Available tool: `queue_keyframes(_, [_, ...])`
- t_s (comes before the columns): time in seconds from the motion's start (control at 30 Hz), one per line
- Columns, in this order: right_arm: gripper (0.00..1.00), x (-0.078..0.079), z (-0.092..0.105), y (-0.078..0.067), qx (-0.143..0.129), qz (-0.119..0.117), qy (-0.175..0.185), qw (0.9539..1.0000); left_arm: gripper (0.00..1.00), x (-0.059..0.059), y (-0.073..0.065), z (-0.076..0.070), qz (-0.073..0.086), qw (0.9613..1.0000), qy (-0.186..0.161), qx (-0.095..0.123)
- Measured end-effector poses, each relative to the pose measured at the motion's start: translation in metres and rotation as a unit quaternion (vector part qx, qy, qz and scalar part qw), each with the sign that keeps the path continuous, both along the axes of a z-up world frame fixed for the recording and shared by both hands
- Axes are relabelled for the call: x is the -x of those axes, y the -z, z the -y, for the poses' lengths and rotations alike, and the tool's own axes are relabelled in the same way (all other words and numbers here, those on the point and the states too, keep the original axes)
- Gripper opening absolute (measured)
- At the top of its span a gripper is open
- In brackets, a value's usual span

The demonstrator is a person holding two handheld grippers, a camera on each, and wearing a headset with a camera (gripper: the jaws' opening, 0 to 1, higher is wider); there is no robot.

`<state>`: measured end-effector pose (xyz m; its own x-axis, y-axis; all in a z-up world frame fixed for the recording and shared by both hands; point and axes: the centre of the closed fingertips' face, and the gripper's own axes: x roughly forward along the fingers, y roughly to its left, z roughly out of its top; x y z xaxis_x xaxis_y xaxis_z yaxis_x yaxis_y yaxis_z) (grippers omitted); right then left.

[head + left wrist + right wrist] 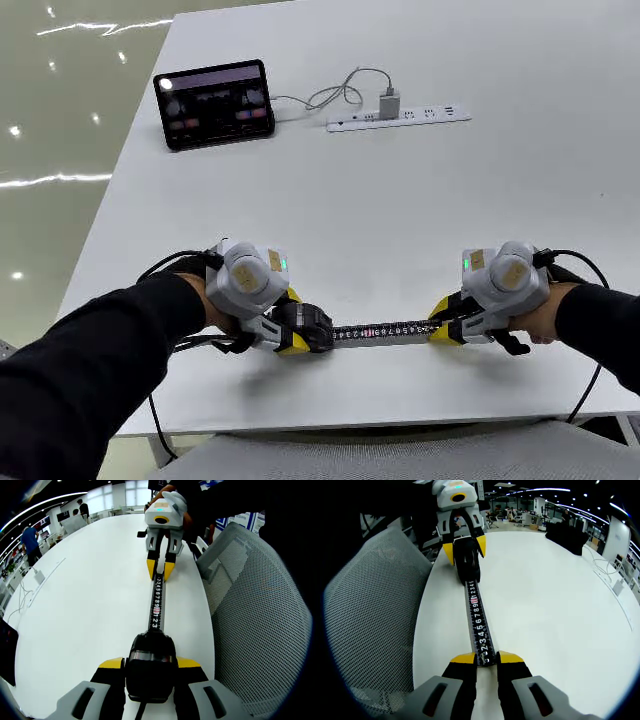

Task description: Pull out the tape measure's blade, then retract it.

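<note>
1. Tape measure (305,326) case is clamped between the left gripper's (294,322) jaws on the white table (400,200).
2. Its extended blade (385,331) tip is pinched by the right gripper (441,323).

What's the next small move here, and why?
Probably ease the right gripper toward the case, letting the blade retract: the blade is already drawn out along the table, left gripper shut on the case, right pinching its tip.
</note>
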<state>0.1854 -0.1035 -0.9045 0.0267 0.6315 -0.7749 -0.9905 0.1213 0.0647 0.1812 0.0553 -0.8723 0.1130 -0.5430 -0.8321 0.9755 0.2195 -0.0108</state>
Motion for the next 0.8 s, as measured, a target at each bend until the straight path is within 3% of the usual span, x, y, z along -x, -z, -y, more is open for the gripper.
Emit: queue_keyframes(0.8, [0.1,0.0004,0.0095,-0.0007,0.003,-0.001,0.004,1.0,0.33,0.0001,0.0008,0.0008,0.0,1.0,0.0,0.001])
